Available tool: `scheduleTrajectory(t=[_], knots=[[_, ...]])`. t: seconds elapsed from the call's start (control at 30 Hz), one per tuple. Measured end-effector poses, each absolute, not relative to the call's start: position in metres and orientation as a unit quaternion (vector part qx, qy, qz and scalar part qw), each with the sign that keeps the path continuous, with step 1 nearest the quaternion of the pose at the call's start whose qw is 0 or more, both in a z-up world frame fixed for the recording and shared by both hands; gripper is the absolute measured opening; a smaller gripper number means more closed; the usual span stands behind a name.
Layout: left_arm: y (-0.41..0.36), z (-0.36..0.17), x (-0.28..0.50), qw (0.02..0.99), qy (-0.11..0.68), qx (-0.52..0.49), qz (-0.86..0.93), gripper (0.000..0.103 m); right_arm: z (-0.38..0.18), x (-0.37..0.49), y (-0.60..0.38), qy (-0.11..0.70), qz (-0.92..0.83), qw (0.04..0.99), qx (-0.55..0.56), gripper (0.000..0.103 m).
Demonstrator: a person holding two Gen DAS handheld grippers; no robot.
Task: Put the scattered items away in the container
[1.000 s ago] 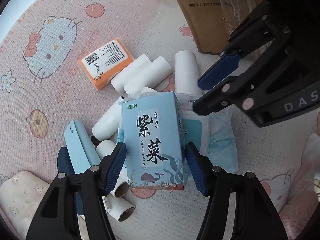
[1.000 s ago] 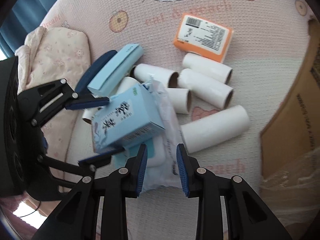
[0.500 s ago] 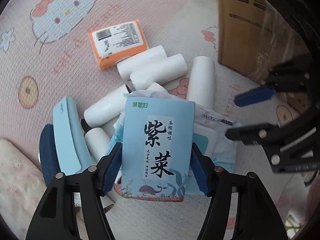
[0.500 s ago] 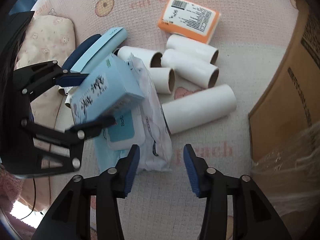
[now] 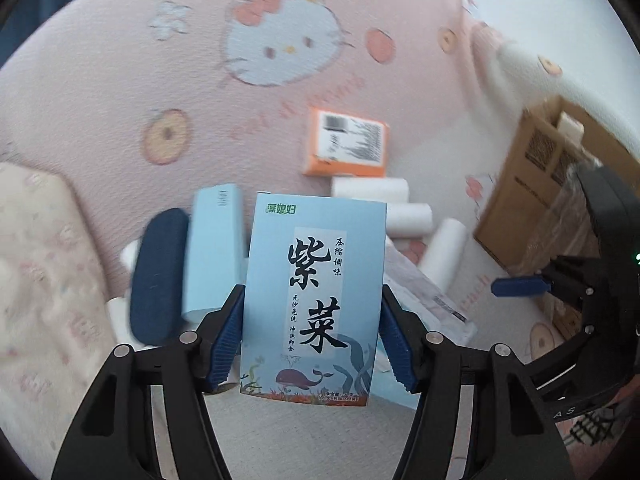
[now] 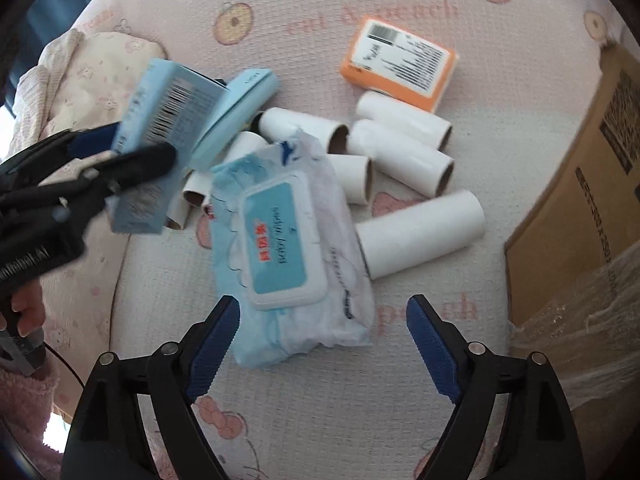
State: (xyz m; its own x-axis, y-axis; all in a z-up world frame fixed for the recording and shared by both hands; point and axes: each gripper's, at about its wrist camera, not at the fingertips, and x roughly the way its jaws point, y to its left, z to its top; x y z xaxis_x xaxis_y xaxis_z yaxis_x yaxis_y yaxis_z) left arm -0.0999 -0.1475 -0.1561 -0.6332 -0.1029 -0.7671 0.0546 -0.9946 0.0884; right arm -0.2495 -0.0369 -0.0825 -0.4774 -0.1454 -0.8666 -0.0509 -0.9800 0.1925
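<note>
- Lifting clear of the pile, the left tool [image 5: 312, 344] pinches the blue seaweed box [image 5: 316, 300] by its two long sides; a second ago the box stood low among the paper rolls [image 6: 404, 156], now it hangs above them.
- The right tool [image 6: 320, 344] was nearly pressed together a second ago; its jaws are opening wide, with only the near end of the wet-wipe pack [image 6: 288, 248] between the pads, not yet squeezed.
- My reading: one item is on its way, the wipes come next.
- The cardboard container [image 5: 536, 188] sits at 3 o'clock from the held box, top open, with bare bedspread [image 5: 120, 80] between them.
- Its near wall [image 6: 580, 200] stands at 3 o'clock of the wipes; the orange box [image 6: 400, 60] lies at 12 o'clock, beyond the rolls.
</note>
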Motion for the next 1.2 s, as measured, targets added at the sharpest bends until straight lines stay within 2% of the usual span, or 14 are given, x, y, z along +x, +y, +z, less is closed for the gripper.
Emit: scheduleTrajectory(t=[0.23,0.37,0.47,0.73,0.87,1.03,1.2], knots=[[-0.168,-0.146,-0.067,0.081,-0.019,0.407,-0.91,0.067,-0.082,-0.258,-0.058,-0.069,-0.855,0.022,0.513,0.091],[-0.176,-0.145,-0.062,0.092,-0.014,0.404,-0.91,0.067,-0.08,-0.274,-0.077,-0.021,-0.861,0.022,0.508,0.091],[-0.185,-0.146,-0.06,0.102,-0.01,0.407,-0.908,0.067,-0.082,-0.289,-0.087,0.0,-0.858,0.024,0.513,0.096],[-0.207,-0.148,-0.053,0.108,0.029,0.413,-0.904,0.067,-0.109,-0.303,-0.085,-0.023,-0.835,0.0,0.55,0.096],[-0.211,-0.156,-0.054,0.098,0.051,0.426,-0.898,0.067,-0.104,-0.297,-0.065,-0.066,-0.834,0.02,0.547,0.096],[-0.201,-0.162,-0.059,0.068,0.064,0.434,-0.896,0.067,-0.098,-0.277,-0.03,-0.142,-0.831,-0.01,0.538,0.096],[-0.172,-0.151,-0.072,0.026,0.037,0.422,-0.906,0.067,-0.065,-0.257,-0.007,-0.233,-0.834,-0.016,0.5,0.096]])
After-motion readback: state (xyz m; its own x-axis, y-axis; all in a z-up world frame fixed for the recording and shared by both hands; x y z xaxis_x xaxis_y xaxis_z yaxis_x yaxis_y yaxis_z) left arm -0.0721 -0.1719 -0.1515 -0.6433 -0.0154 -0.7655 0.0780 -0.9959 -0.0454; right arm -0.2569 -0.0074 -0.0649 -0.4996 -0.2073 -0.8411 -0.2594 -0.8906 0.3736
